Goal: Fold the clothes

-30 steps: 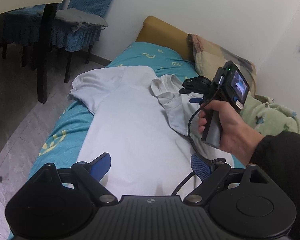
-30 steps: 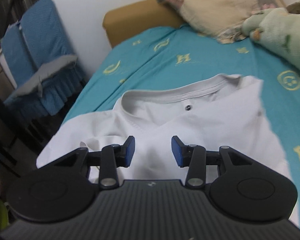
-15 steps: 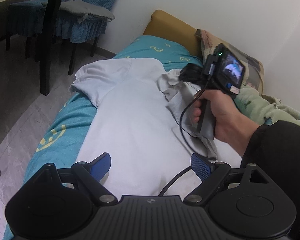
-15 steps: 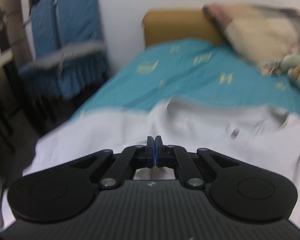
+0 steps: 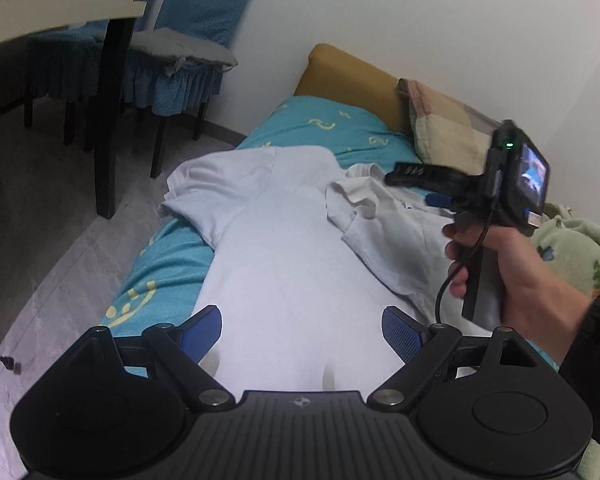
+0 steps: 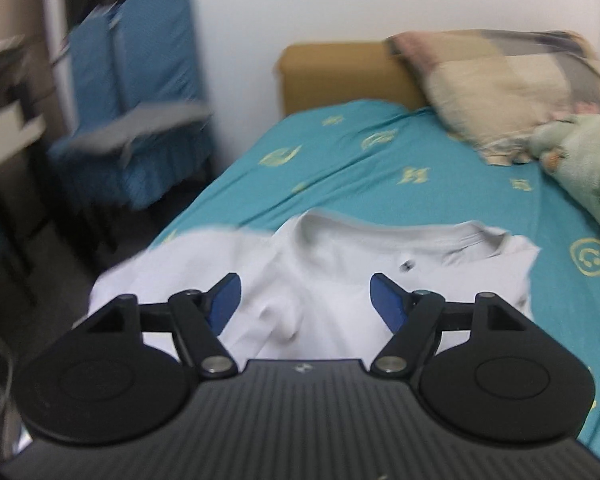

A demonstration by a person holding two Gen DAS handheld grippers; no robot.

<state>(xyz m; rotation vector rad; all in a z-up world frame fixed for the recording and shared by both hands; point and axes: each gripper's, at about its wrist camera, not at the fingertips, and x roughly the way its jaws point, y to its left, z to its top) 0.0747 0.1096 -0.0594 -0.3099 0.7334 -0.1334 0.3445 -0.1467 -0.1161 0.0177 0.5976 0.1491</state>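
In the left wrist view, the left gripper (image 5: 301,330) is seen spread wide with nothing between its blue pads (image 5: 202,330); a white polo shirt (image 5: 292,264) is laid on the bed (image 5: 168,264) directly ahead of and beneath it, one sleeve (image 5: 204,196) spread ahead to the left, the collar (image 5: 354,196) rumpled ahead to the right; the right gripper (image 5: 416,174) is held above the shirt's right side by a hand (image 5: 512,272) in a dark sleeve; a patchwork pillow (image 5: 444,128) is seen beyond it.

In the right wrist view, blurred by motion, the right gripper (image 6: 306,298) is likewise shown wide and empty; the shirt's collar (image 6: 384,236) and a dark button (image 6: 406,266) lie just ahead of the pads; the teal sheet (image 6: 380,160) stretches beyond, blue-covered chairs (image 6: 140,120) far to the left, a green blanket (image 6: 584,160) to the right.
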